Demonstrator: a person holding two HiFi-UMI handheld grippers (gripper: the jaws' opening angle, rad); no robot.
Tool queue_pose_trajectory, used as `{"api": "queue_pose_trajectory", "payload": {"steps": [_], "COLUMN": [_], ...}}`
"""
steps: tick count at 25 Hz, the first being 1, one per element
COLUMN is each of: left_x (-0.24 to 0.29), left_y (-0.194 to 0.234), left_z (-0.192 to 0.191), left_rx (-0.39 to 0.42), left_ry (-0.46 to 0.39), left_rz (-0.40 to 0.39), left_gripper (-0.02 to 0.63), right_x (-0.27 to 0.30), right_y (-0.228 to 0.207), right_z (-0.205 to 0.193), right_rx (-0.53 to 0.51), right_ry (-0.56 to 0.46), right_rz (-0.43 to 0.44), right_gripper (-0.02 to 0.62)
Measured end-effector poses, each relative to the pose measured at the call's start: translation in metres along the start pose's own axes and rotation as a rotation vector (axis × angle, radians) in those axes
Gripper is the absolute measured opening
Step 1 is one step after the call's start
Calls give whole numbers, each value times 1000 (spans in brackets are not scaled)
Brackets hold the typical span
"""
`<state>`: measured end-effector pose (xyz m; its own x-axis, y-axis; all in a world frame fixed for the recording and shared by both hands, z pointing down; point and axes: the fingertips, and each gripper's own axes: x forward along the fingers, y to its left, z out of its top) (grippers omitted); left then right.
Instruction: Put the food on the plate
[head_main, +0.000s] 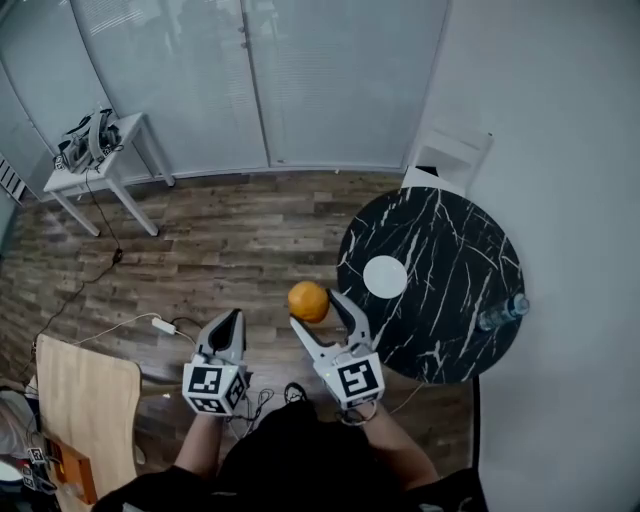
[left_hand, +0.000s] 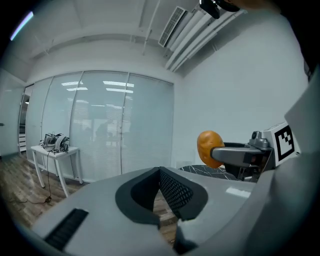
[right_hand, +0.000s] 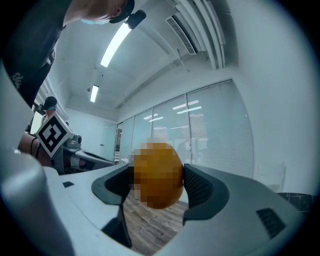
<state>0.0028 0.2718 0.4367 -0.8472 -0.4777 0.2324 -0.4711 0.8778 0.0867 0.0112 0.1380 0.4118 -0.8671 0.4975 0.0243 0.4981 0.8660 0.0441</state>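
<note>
An orange, potato-like piece of food (head_main: 308, 301) sits between the tips of my right gripper (head_main: 316, 311), which is shut on it over the wooden floor, just left of the round black marble table (head_main: 440, 310). In the right gripper view the food (right_hand: 159, 175) fills the gap between the pads. A small white plate (head_main: 385, 277) lies on the table's near-left part, up and right of the food. My left gripper (head_main: 230, 322) is shut and empty, to the left of the right one. From the left gripper view the food (left_hand: 209, 147) shows at the right.
A clear bottle (head_main: 502, 312) lies near the table's right edge. A white chair (head_main: 448, 158) stands behind the table. At the far left stands a white side table (head_main: 98, 170) with gear on it, and cables (head_main: 130, 325) run over the floor. A wooden board (head_main: 85, 415) leans at lower left.
</note>
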Motion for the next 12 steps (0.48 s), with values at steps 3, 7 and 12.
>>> {"api": "queue_pose_trajectory", "payload": {"steps": [3,7,12], "left_x": [15,35,61], "left_y": [29,58,76], "left_z": [11,18,17], "left_rx": [3,-22,-40], "left_ry": [-16,-29,-29], "left_rz": [-20,-28,-38], "left_gripper": [0,0,0], "right_x": [37,75,106], "right_y": [4,7,-2], "right_z": [2,2,-4], "right_rx": [1,-4,-21], "right_ry": [5,17,32], "right_rz": [-9,4,16], "right_gripper": [304,304,304]}}
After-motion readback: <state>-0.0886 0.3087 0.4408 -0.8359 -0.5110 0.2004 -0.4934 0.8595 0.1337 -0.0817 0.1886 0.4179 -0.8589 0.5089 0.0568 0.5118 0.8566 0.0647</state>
